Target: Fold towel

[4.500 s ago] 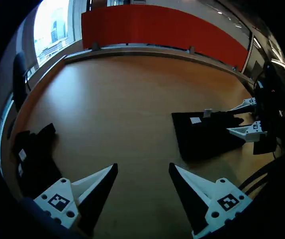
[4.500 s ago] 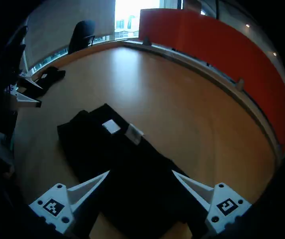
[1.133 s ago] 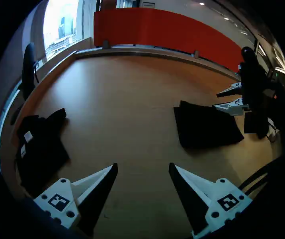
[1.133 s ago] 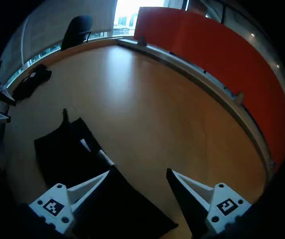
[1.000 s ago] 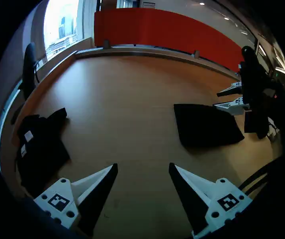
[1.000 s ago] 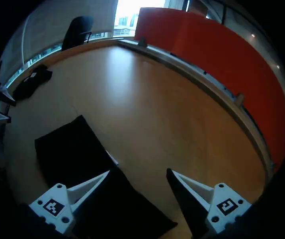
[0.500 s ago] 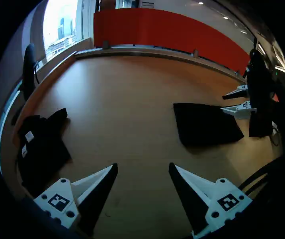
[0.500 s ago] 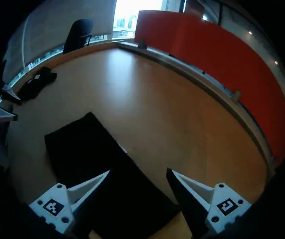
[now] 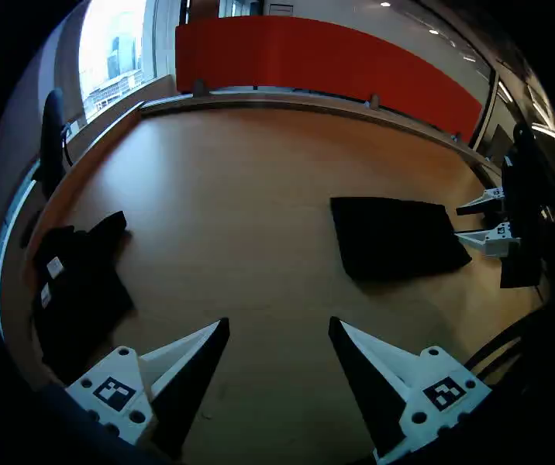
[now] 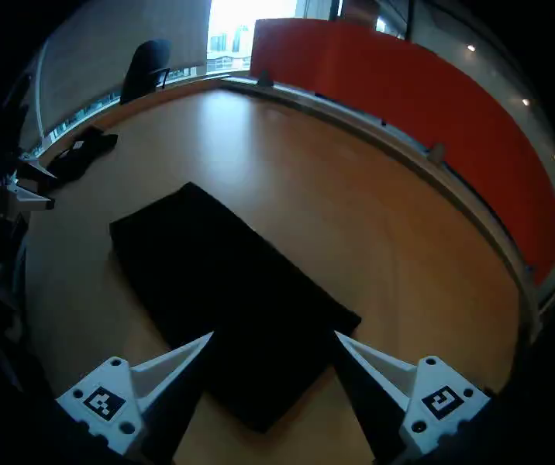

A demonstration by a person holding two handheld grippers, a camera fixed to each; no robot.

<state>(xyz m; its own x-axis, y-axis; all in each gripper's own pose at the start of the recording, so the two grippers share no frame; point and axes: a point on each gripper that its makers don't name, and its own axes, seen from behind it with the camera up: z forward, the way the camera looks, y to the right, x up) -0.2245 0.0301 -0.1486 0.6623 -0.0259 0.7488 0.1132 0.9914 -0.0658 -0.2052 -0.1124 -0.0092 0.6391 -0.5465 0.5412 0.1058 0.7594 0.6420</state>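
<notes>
A black towel (image 9: 390, 236) lies folded flat as a rectangle on the wooden table (image 9: 231, 194). In the right gripper view the same towel (image 10: 223, 279) stretches from mid-left down to just in front of my right gripper (image 10: 274, 335), which is open and holds nothing. From the left gripper view, the right gripper (image 9: 458, 225) hangs at the towel's right edge, apart from it. My left gripper (image 9: 278, 320) is open over bare table, well short of the towel. The left gripper (image 10: 51, 190) also appears far left in the right gripper view.
A heap of black cloths (image 9: 76, 283) with white labels sits at the table's left edge, seen again as a dark heap (image 10: 80, 159). A red partition (image 9: 316, 58) runs along the table's far side. An office chair (image 10: 146, 66) stands by the windows.
The towel's raised flap came down and it now lies flat, labels hidden. My right gripper drew back from it to its edge. The left gripper barely moved.
</notes>
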